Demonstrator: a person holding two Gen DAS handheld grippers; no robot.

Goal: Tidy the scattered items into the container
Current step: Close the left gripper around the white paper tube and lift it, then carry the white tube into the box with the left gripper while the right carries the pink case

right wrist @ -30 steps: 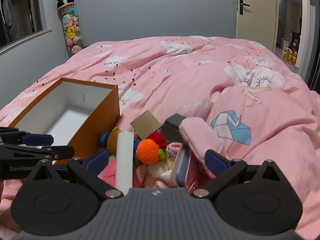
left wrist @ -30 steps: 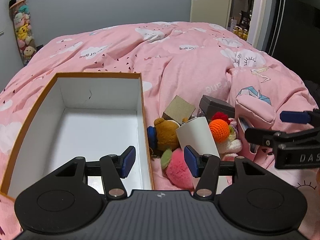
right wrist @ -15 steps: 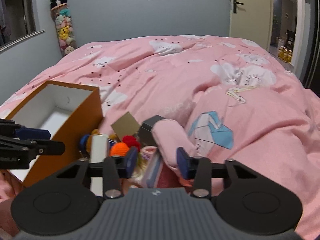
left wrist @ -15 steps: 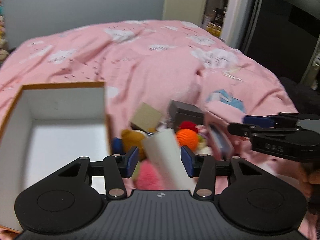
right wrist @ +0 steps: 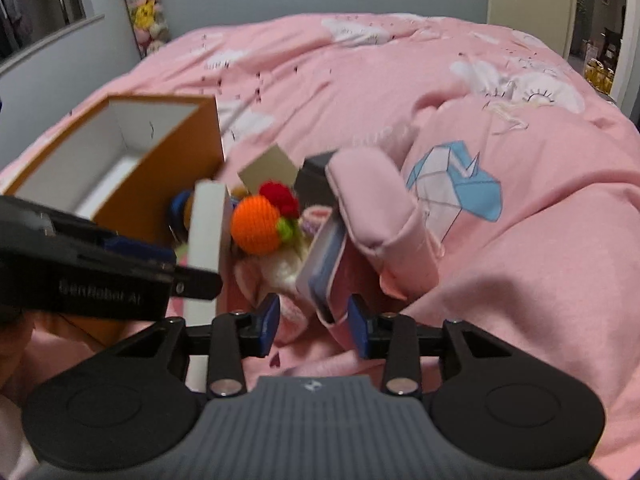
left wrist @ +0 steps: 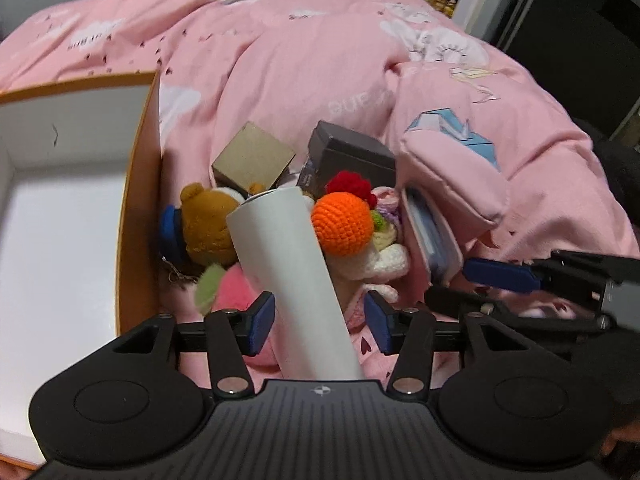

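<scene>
A white tube (left wrist: 296,264) leans on a pile of toys beside the orange box (left wrist: 138,184) with a white inside. My left gripper (left wrist: 320,322) straddles the tube's near end; its jaws are opening, and the right pad stands off the tube. An orange crochet ball (left wrist: 342,226), a brown bear plush (left wrist: 208,224) and a pink plush (left wrist: 232,292) lie around the tube. My right gripper (right wrist: 314,324) hangs at the low corner of a flat blue-and-white case (right wrist: 322,256); its jaws are opening and neither pad presses on it.
A cardboard cube (left wrist: 252,160) and a dark grey box (left wrist: 352,156) sit behind the pile. A fold of the pink quilt (right wrist: 380,208) leans over the case. The left gripper's body (right wrist: 100,276) crosses the right wrist view, close to the tube (right wrist: 206,232).
Both grippers have come down closer to the pile. The left one swung right from over the box to straddle the tube. The right gripper's jaws narrowed from wide around the case's corner.
</scene>
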